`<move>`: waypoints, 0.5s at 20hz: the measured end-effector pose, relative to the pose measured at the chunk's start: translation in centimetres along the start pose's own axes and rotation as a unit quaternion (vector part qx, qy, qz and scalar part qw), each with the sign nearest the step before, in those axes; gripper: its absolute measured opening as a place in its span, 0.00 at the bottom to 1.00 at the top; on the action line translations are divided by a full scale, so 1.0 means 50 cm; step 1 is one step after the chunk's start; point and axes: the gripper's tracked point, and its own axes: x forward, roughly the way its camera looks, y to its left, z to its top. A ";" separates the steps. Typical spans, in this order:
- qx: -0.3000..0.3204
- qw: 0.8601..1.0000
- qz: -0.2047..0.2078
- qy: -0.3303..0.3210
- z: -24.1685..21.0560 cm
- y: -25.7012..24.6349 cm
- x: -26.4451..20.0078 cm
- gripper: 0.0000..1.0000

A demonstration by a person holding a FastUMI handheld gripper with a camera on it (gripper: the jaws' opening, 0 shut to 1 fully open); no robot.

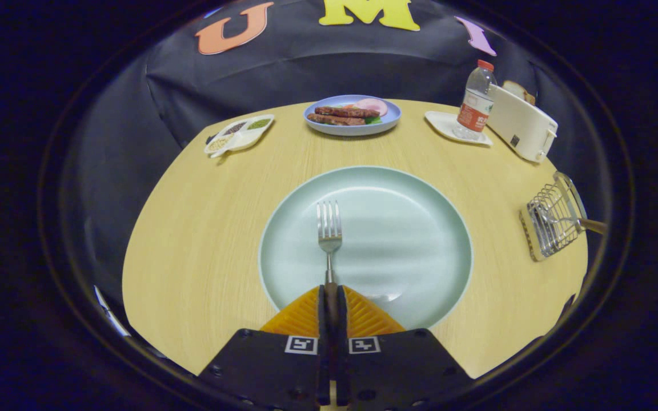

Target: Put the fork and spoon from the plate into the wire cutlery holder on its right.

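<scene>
The gripper (329,297) has its jaws pressed together on the handle of the fork (329,231), which runs straight ahead from between the fingers with its tines pointing away. The grip sits low on the handle, likely so the fork hangs out in front and can be steered, handle or tines first, into a narrow basket. The fork is over the plate (420,285), which lies just beyond the fingers on the table (203,228); whether the tines touch the plate or ride above it I cannot tell, though a soft shadow under them suggests a slight lift.

To the right, well apart from the plate and near the table's edge, stands the holder (549,225). A handle already pokes out of it, so the spoon (586,224) seems to be in, and the fork is probably the last piece to move.

Farther off, a divided dish (240,134) sits at far left, a food plate (353,117) in the middle, and a bottle (476,103) and toaster (520,128) at far right, all clear of the path.
</scene>
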 end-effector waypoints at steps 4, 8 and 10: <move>-0.006 1.000 0.011 -0.010 0.028 -0.031 -0.061 0.05; -0.008 1.000 0.012 -0.024 0.077 -0.094 -0.135 0.05; -0.018 0.999 0.002 -0.036 0.104 -0.137 -0.165 0.05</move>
